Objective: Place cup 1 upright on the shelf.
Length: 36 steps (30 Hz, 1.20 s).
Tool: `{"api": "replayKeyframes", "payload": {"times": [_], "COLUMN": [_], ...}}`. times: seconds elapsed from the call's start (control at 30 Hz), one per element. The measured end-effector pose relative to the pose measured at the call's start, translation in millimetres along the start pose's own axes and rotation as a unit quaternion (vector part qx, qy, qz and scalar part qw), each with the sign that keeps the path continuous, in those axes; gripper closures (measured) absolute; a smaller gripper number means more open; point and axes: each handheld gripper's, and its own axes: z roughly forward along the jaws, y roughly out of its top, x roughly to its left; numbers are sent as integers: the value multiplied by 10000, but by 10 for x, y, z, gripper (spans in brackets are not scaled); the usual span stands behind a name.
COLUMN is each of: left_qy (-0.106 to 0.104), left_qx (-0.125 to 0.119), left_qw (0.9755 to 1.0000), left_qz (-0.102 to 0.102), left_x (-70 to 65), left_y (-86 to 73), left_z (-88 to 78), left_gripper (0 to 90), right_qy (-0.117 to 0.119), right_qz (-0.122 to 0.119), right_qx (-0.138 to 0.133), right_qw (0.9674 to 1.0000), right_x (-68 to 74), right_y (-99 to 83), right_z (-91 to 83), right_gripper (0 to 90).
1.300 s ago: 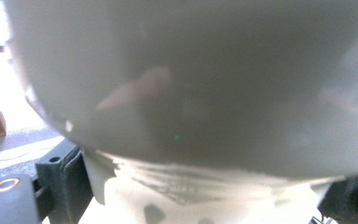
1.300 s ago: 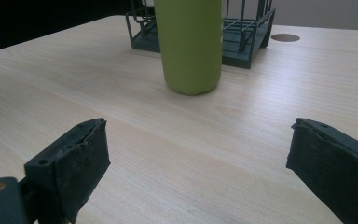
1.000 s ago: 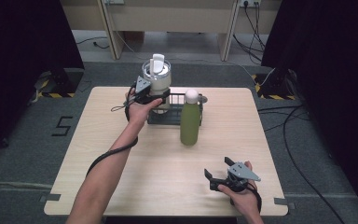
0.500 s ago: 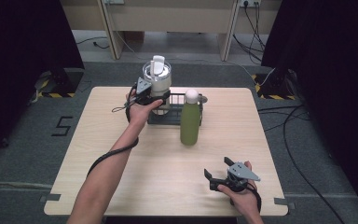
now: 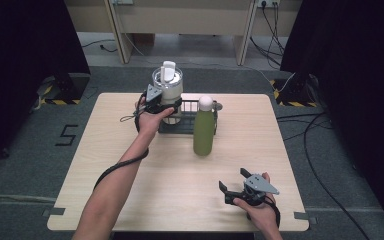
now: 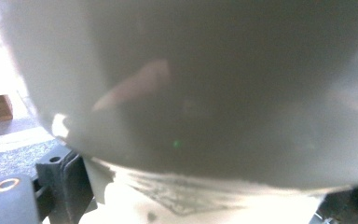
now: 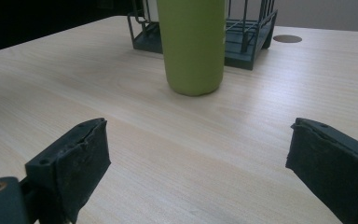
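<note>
Grip matters most: my left gripper is clamped around the white jug standing in the wire rack, so I should lift straight up, while my right gripper rests wide open, empty.

The white tumbler, a squat cup with a clear lid and an upright white tab on top, stands upright at the far left of the table, at the left end of the dark wire rack. Seen from the left gripper's camera its pale, blurred wall sits very close.
</note>
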Motion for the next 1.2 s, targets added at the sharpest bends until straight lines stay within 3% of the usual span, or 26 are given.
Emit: {"api": "replayKeyframes", "payload": {"times": [0.5,1.2], "left_qy": [-79,-42], "left_qx": [22,106], "left_qw": [9998,9997], "left_qz": [153,193], "left_x": [-16,-37], "left_y": [-15,-8], "left_z": [-14,-28], "left_gripper": [88,84], "right_qy": [18,46], "right_qz": [-19,-74], "right_qx": [6,9], "right_qw": [10000,10000], "right_x": [15,28], "right_y": [3,3], "right_z": [2,7], "right_gripper": [55,54]}}
